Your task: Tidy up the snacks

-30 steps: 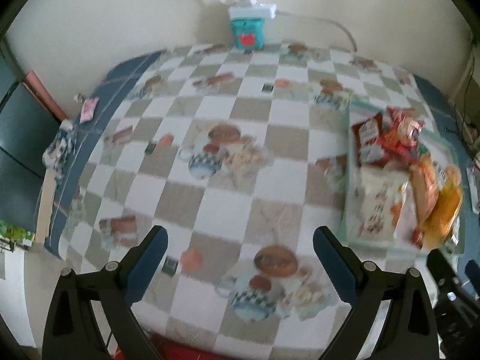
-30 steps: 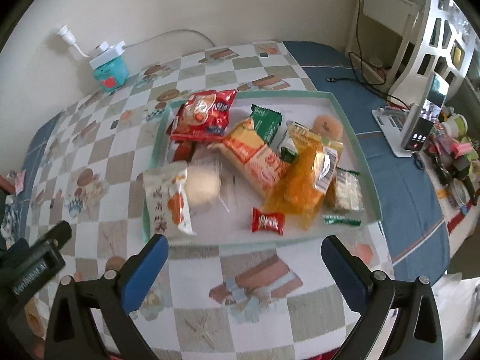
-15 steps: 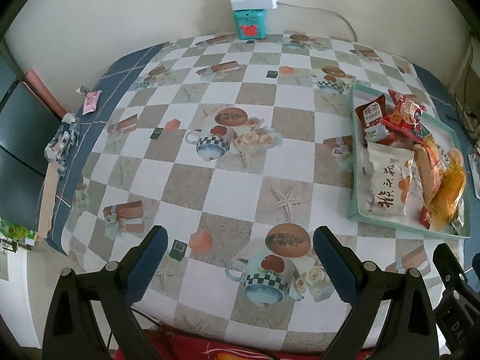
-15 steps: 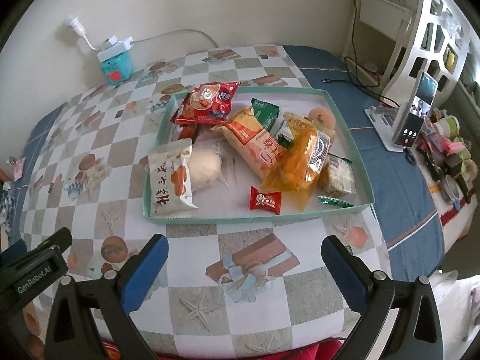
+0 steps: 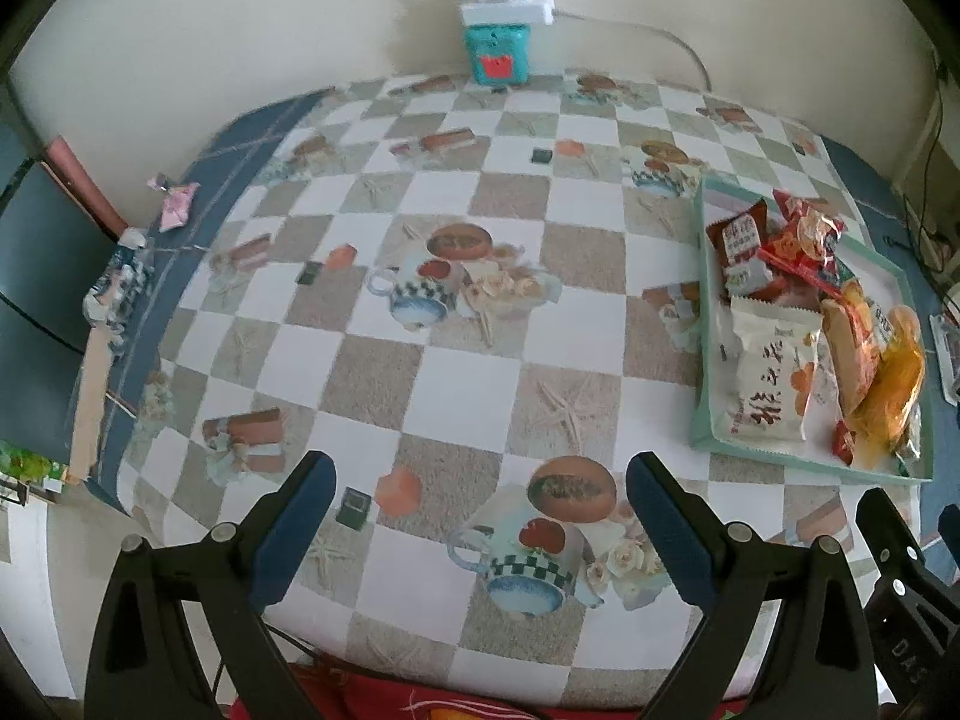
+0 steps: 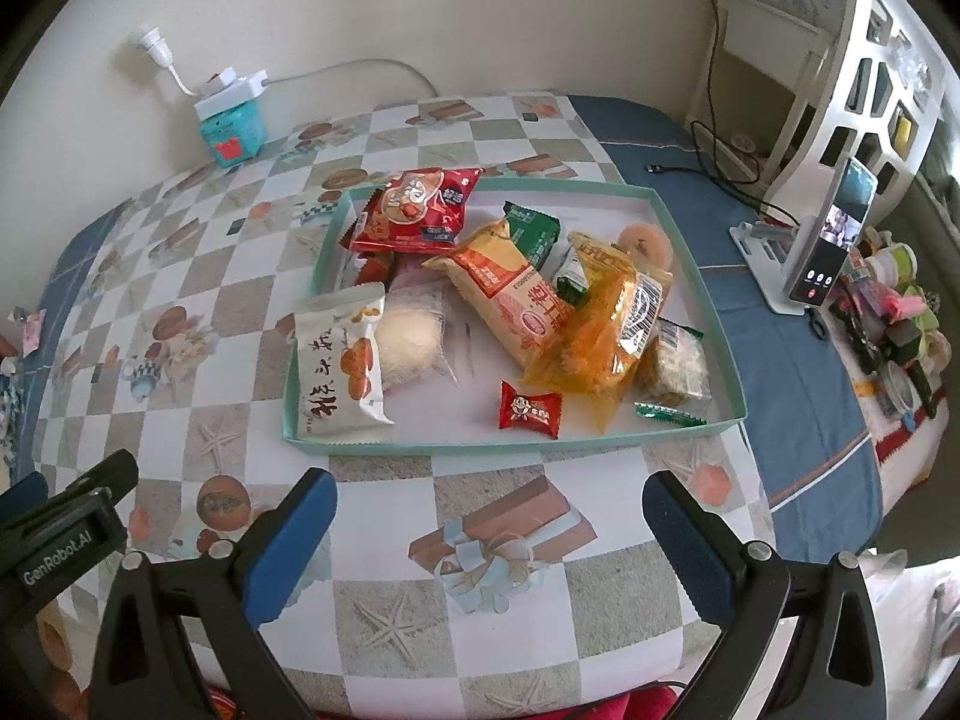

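While both pairs of jaws stand wide apart and hold nothing, we list what lies before them. Our right gripper (image 6: 489,519) hangs over the near edge of the checked tablecloth (image 6: 510,540), just short of the tray (image 6: 510,450); our left gripper (image 5: 480,504) hangs over a bare stretch of the same cloth, with the tray off to its right side. The tray is shallow, pale green at the rim and white inside, and it holds all the snacks we can see. At its near left corner: a white packet (image 6: 342,360) with dark lettering, touching a round pale bun in clear wrap (image 6: 408,342). Near the front rim: a small red candy (image 6: 531,411) and a thin green wrapper (image 6: 669,414), both lying apart from the pile. In the middle: an orange-and-cream packet (image 6: 510,294) partly under a clear yellow bag (image 6: 600,330), with a pale cake bar (image 6: 678,366) beside the bag. Toward the far side: a red bag (image 6: 417,210), a dark green packet (image 6: 531,231) and a round brown bun (image 6: 645,243). Beyond the tray, against the wall: a teal box (image 6: 231,132) with a white power strip (image 6: 231,93) on top. On the blue cloth at right: a phone on a stand (image 6: 831,240).
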Tool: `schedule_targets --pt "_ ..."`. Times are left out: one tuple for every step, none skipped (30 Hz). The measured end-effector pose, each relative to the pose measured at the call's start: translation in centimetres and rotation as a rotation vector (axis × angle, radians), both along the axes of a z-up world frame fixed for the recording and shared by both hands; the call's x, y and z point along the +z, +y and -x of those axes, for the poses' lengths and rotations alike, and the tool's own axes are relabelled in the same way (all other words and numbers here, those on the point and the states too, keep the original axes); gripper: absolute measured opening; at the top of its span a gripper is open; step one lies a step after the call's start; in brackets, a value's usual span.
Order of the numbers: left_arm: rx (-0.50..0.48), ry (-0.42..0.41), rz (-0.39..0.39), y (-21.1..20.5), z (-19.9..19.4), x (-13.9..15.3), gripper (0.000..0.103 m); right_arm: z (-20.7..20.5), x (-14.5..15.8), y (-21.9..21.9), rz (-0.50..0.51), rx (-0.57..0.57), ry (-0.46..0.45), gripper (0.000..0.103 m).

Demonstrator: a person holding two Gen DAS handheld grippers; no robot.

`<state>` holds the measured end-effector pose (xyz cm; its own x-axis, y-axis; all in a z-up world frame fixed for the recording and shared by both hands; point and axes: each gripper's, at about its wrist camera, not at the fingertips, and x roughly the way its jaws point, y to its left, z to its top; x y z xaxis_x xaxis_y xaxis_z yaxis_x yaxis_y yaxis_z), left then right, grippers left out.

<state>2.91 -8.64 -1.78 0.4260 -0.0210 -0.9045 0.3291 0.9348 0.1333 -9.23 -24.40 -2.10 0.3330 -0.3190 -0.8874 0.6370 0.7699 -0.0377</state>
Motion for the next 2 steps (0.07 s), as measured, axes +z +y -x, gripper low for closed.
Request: schedule_targets --pt "-0.001 -0.009 0.0 -0.02 0.04 0.15 0.098 -0.01 -0.02 -0.03 -0.001 0.0 0.0 0.103" --pt "-0.003 -0.005 0.006 -0.04 -0.01 0.16 0.098 0.0 -0.04 -0.06 -0.002 -0.001 0.001 0.103"
